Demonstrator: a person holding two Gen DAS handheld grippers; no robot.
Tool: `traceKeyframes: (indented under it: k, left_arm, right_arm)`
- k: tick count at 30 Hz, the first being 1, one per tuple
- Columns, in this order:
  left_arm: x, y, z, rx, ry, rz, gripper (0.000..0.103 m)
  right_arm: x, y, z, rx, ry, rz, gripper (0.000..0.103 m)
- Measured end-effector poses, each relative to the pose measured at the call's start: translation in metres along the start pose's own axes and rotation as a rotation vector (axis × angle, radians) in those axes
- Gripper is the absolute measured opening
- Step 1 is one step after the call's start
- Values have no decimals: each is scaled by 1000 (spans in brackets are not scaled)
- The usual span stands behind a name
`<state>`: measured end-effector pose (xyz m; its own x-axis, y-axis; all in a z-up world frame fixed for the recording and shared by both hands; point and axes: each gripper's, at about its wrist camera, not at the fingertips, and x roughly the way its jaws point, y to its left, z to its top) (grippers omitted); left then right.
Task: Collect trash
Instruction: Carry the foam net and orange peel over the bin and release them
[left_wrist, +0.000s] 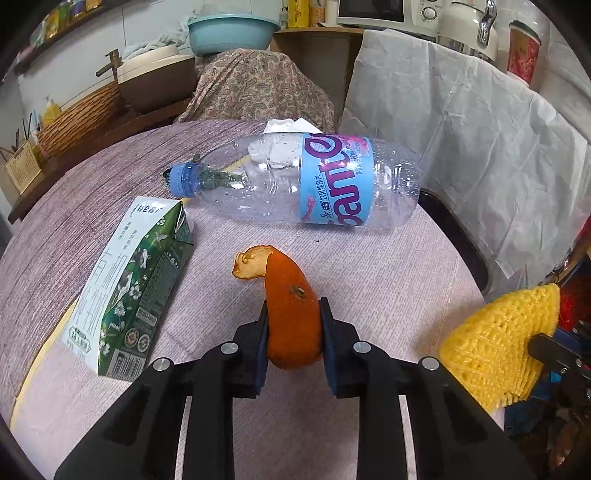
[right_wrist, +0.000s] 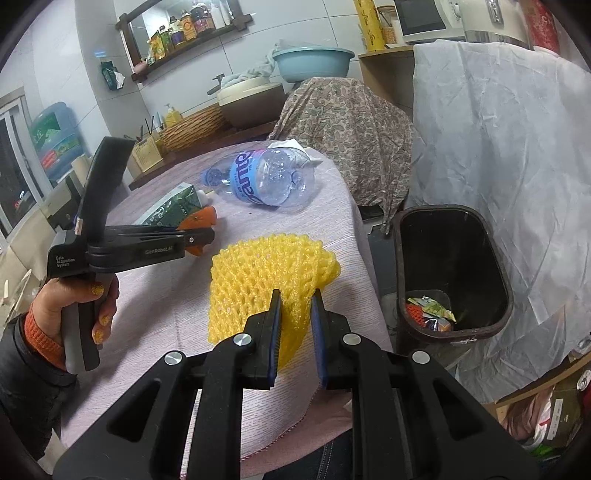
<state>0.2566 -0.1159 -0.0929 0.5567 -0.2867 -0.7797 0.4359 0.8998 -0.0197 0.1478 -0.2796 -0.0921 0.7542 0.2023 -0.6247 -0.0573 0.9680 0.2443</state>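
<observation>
- Left gripper (left_wrist: 293, 314): clamped on orange peel (left_wrist: 291, 314) above the bench (left_wrist: 388, 280).
- Right gripper (right_wrist: 295, 306): grasping yellow foam net (right_wrist: 258, 280).
- Black bin (right_wrist: 491, 266): right of the bench.

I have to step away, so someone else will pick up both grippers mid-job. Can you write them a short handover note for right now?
Left gripper: shut on the orange peel, just above the table.
Right gripper: shut on the yellow foam net, near the table's edge beside the bin.
On the table: plastic bottle lying on its side, green carton, crumpled tissue behind the bottle.
Done: some wrappers already in the bin.
Left: drop net and peel in the bin, then collect bottle, carton and tissue.
</observation>
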Motion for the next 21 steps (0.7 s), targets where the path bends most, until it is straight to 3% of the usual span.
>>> traceKeyframes:
  k: [8, 21]
  left_arm:
    - [-27, -13, -4, 9, -44, -69, 24]
    - [-51, -74, 19, 97, -109, -171, 24]
  right_arm:
    - [-3, -1, -1, 19, -13, 17, 16]
    - [-24, -25, 2, 64, -84, -24, 16]
